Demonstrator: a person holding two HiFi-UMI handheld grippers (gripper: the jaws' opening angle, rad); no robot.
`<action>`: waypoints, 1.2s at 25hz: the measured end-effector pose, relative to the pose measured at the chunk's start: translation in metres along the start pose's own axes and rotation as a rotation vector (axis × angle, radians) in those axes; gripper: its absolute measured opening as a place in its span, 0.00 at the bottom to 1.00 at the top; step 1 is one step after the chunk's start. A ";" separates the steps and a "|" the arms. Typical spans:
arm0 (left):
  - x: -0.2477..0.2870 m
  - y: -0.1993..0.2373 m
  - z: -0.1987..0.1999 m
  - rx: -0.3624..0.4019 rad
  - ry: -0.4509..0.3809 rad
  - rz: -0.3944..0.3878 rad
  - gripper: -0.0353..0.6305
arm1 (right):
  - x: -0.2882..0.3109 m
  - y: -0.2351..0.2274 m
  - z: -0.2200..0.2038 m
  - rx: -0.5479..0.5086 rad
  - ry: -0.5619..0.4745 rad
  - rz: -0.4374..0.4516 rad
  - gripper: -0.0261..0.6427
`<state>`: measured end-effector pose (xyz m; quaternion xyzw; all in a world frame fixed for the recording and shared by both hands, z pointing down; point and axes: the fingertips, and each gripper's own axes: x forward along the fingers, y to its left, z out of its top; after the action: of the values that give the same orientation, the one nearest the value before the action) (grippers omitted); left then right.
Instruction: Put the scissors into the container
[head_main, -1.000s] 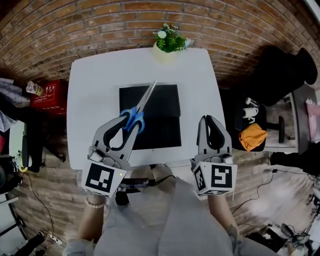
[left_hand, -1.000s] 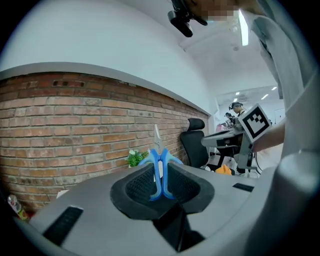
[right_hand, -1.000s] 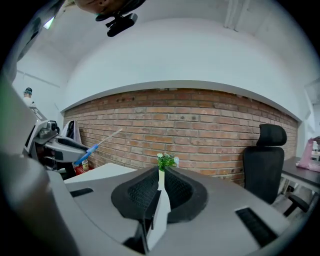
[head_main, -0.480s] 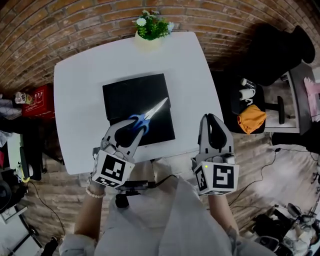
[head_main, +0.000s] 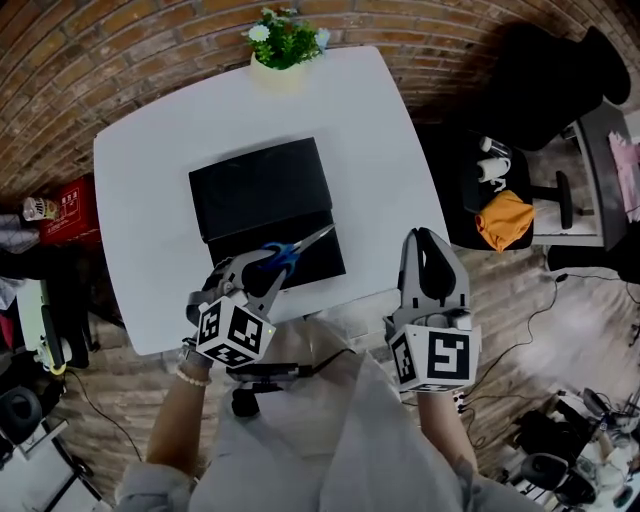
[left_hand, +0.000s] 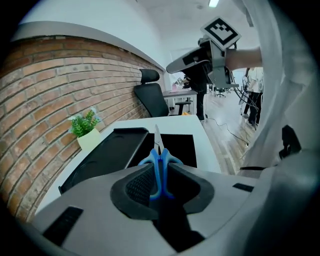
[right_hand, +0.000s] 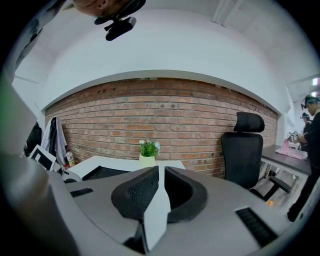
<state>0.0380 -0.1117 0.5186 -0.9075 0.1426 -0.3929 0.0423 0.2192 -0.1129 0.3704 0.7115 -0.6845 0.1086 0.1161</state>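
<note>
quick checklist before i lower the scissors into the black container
1. Grip: left gripper shut on the blue handles of the scissors: ok.
2. Blades closed, pointing away from the gripper: ok.
3. Scissors over the near part of the black container: ok.
4. Height of the tip above the container floor: cannot tell.
5. Container open at the top, nothing seen inside: ok.
6. Right gripper empty, off the near edge of the table, out of the path: ok.
</note>
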 end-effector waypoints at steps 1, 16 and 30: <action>0.003 -0.002 -0.004 0.003 0.021 -0.009 0.20 | 0.000 -0.001 -0.001 0.003 0.000 -0.004 0.13; 0.043 -0.009 -0.050 0.065 0.317 -0.132 0.21 | -0.010 -0.013 -0.009 0.023 0.015 -0.037 0.13; 0.034 -0.007 -0.039 -0.039 0.258 -0.116 0.24 | -0.010 -0.001 0.001 -0.002 -0.007 0.007 0.13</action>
<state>0.0335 -0.1137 0.5708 -0.8567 0.1017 -0.5054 -0.0166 0.2200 -0.1034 0.3663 0.7095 -0.6873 0.1057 0.1141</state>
